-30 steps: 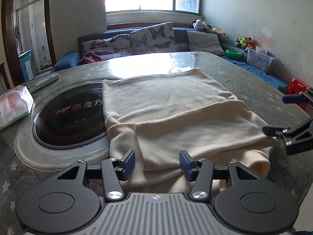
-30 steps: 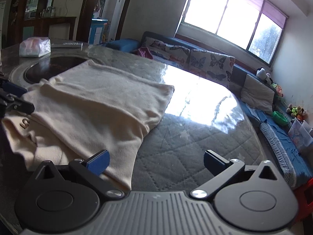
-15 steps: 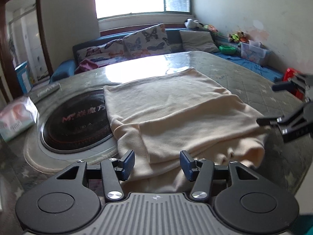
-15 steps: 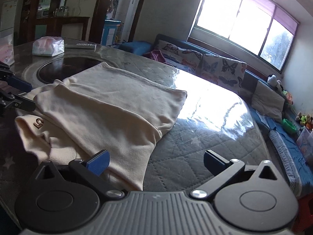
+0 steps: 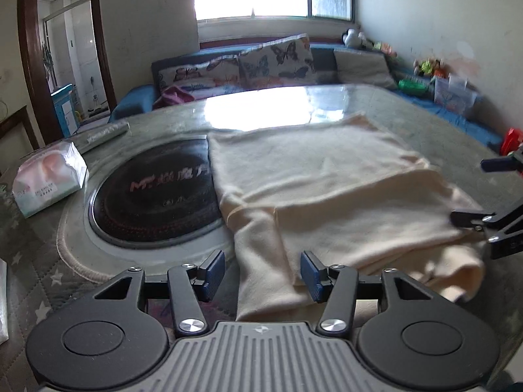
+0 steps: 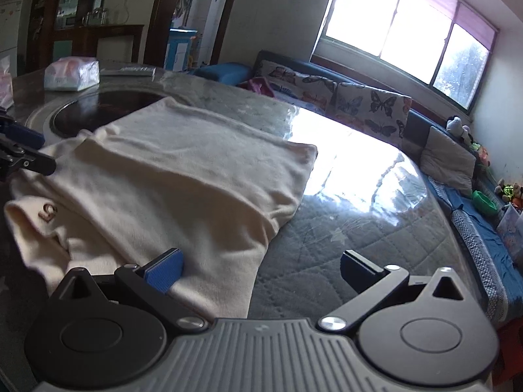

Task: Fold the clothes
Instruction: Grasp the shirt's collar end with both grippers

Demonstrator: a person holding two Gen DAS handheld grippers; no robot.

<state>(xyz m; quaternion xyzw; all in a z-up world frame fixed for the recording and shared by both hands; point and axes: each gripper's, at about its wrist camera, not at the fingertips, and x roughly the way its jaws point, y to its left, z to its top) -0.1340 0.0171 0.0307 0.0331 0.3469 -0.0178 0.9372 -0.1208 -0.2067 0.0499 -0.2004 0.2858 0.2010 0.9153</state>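
- Left gripper: jaws spread apart, nothing between the pads, poised at the near left edge of the cream garment, where a loose flap runs toward the camera.
- Right gripper: jaws spread wide and empty; left pad over the garment's near right hem, right pad over bare quilted table cover.
- Cream garment: flat on the round table, partly overlapping the dark inset hob; an upper layer already doubled over a lower one, a bulkier rolled end with a small logo hanging at the table's near edge.
- Step in hand, judged: between folds, both tools bracketing the near end, neither gripping.
- Equally fits a part-folded garment awaiting another fold or a finished one just let go; cannot settle which.
- If a further fold is due: both layers pinched together at matching corners, lifted evenly, so the top layer does not slide.
- Outward: tissue pack left of the hob, butterfly-print cushions on the sofa under the window.
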